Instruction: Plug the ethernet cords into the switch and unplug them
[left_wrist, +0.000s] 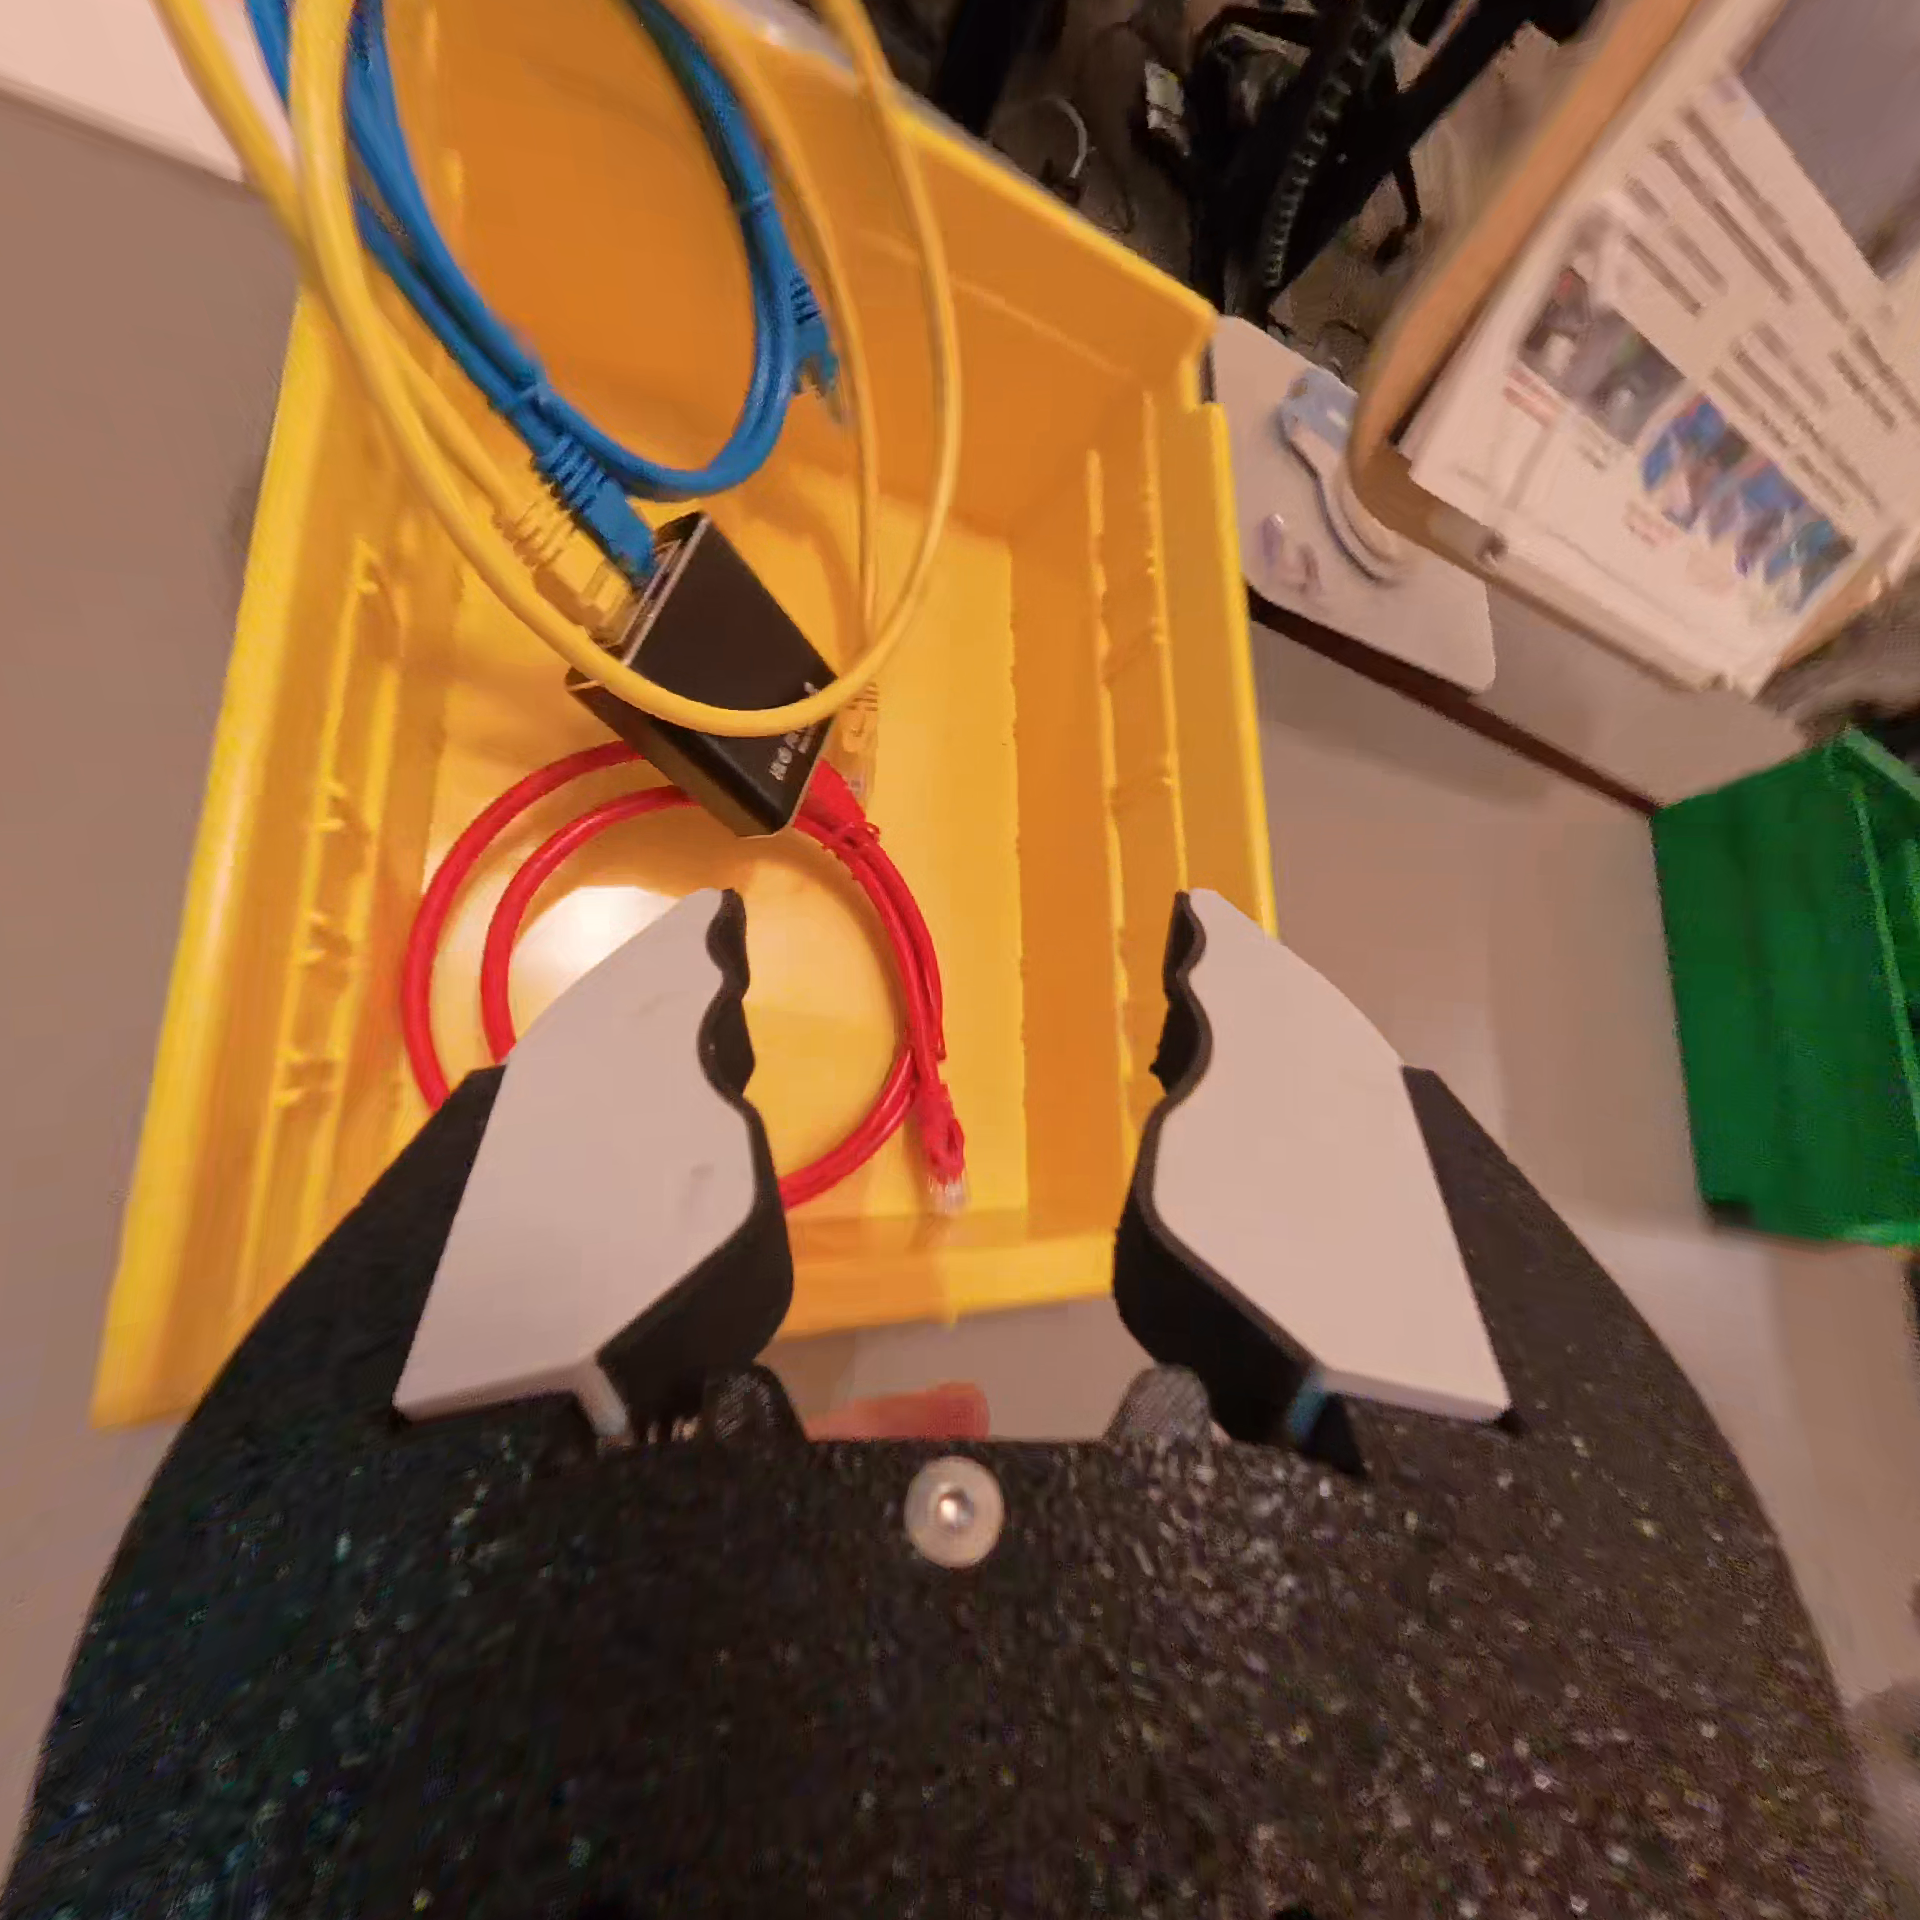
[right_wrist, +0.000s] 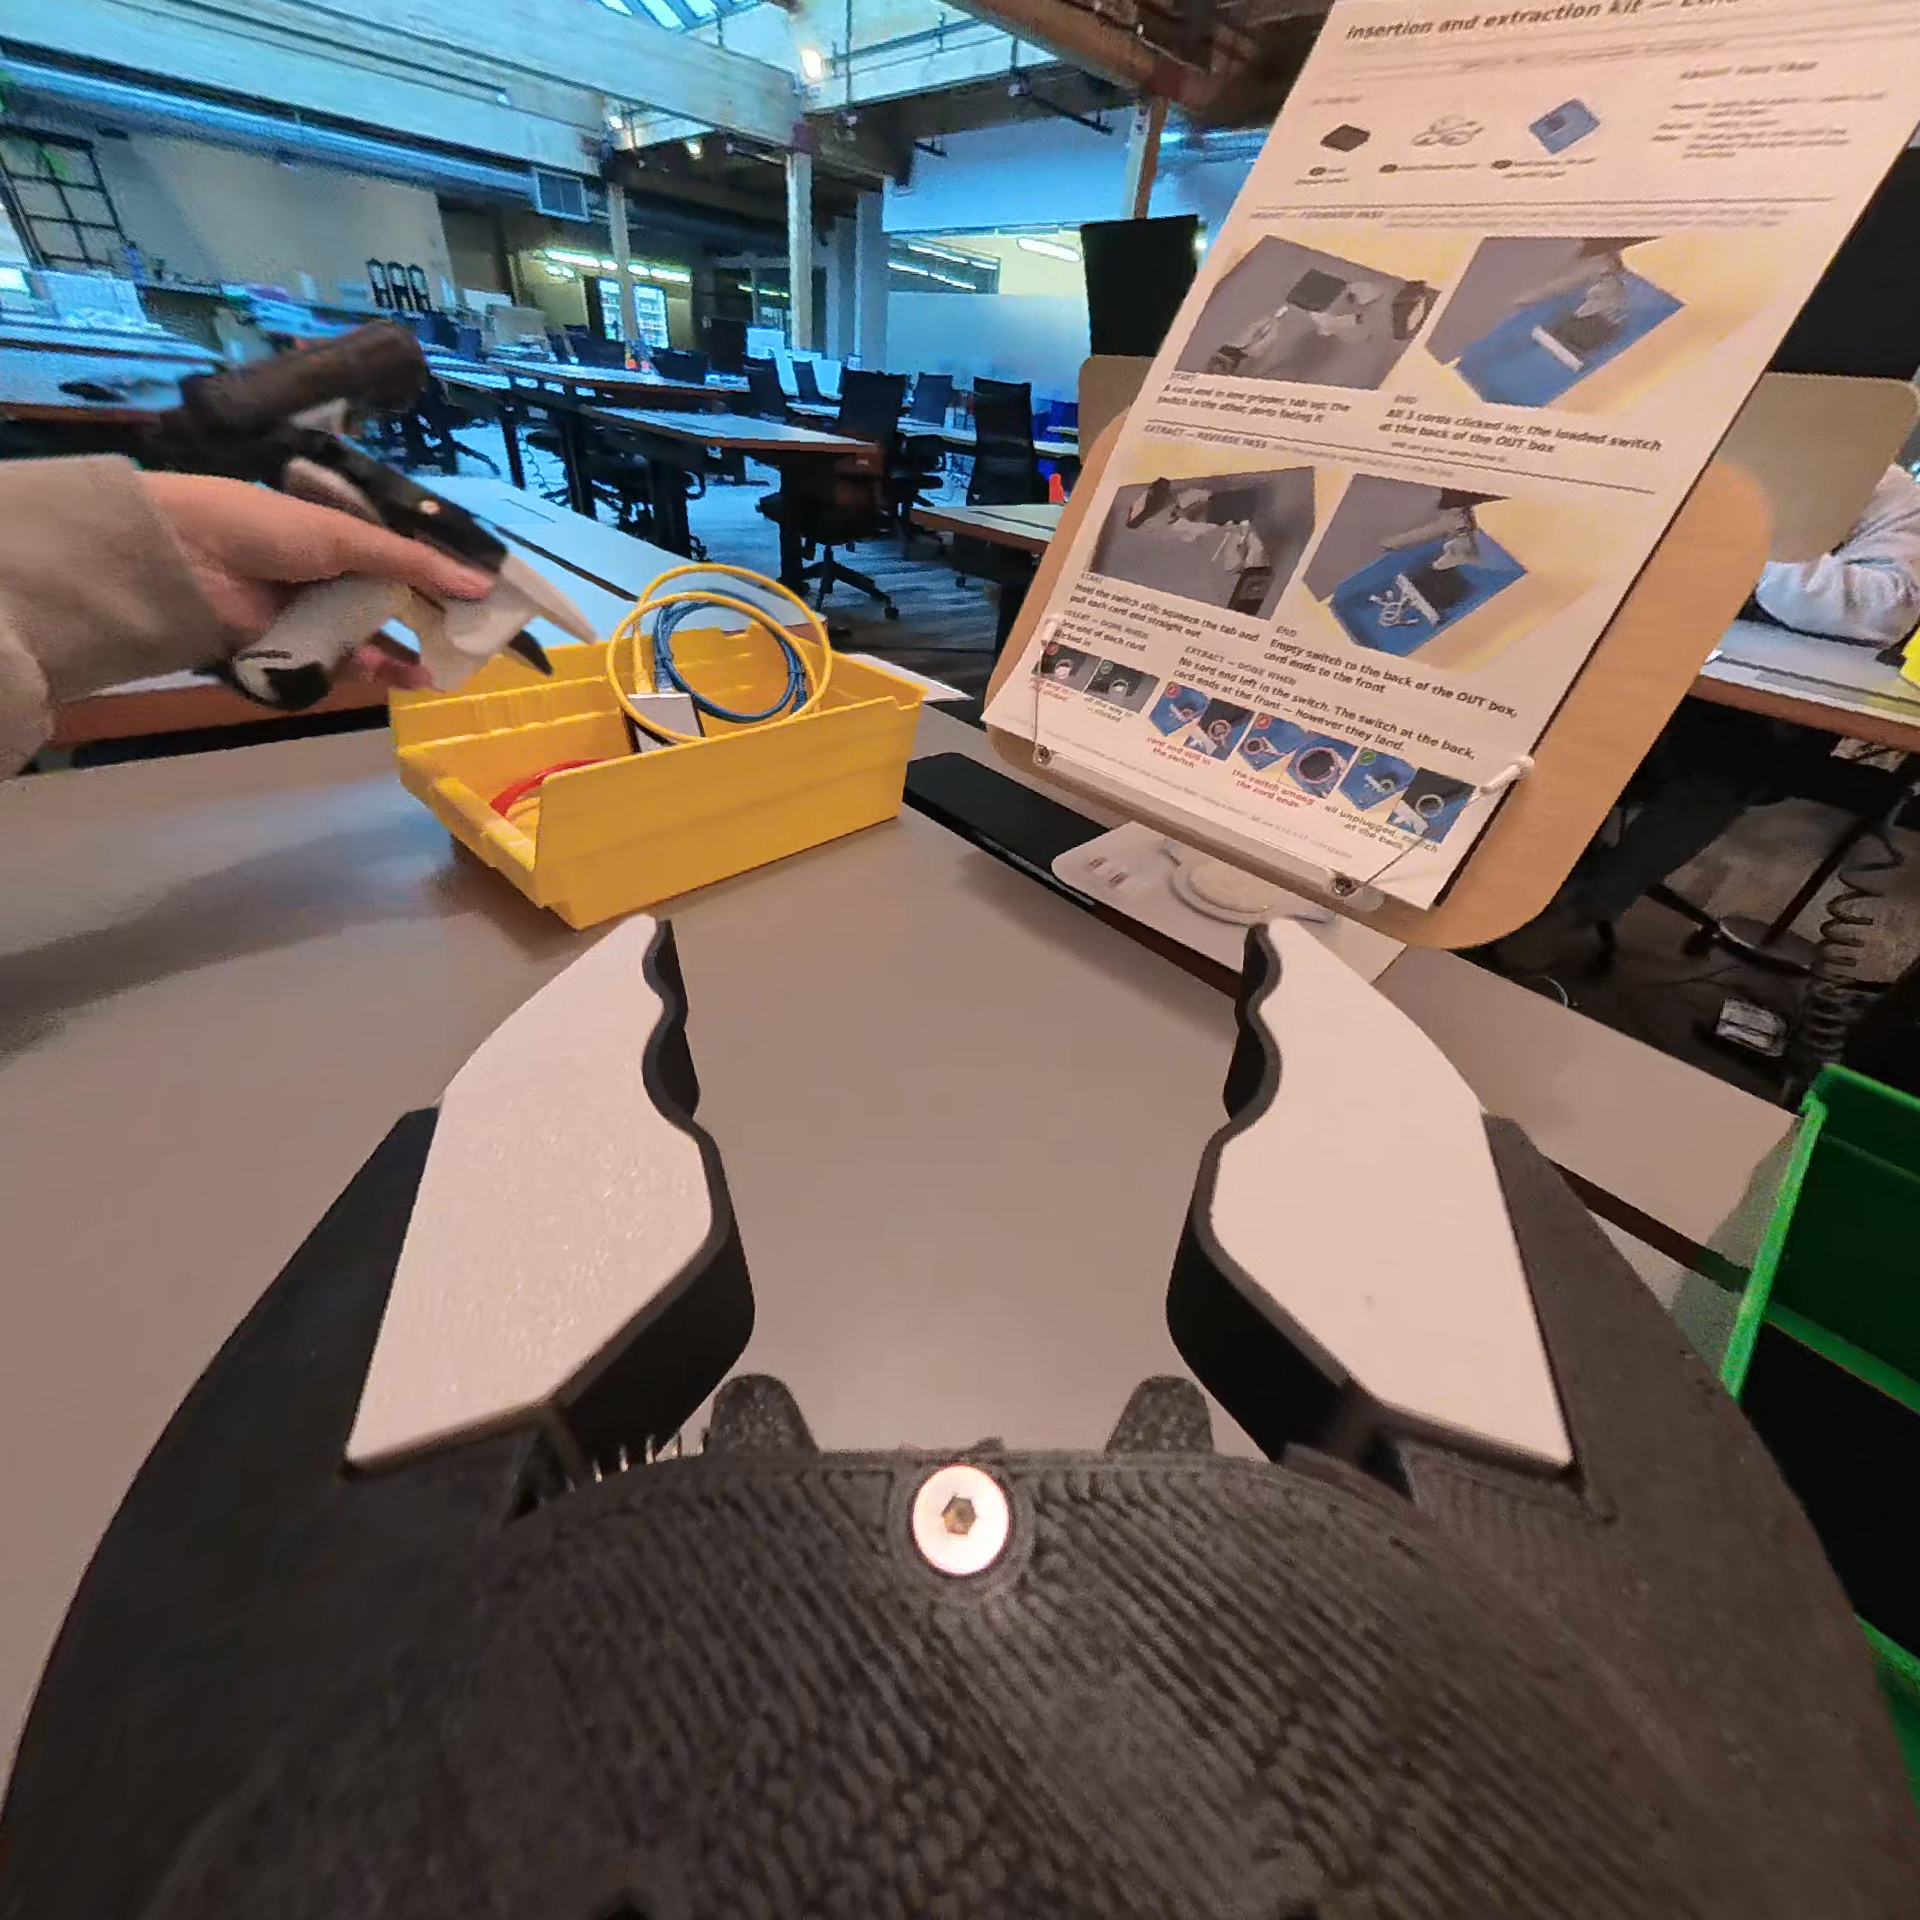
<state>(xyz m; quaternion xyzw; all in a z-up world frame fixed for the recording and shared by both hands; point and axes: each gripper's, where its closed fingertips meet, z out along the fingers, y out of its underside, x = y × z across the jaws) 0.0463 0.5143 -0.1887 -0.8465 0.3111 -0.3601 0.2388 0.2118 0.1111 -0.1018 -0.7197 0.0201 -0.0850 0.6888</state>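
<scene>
A black switch lies in a yellow bin with a blue cord and a yellow cord plugged into it. A coiled red cord lies loose on the bin floor below the switch. My left gripper is open and empty, hovering above the bin's near end over the red coil. My right gripper is open and empty above the bare grey table, well short of the yellow bin. In the right wrist view the left gripper is held by a hand over the bin's left rim.
A tilted board with an instruction sheet stands on a white base at the right of the bin. A green bin sits at the table's right edge; it also shows in the left wrist view. The grey table spreads between. Left tips to right tips: about 45 centimeters.
</scene>
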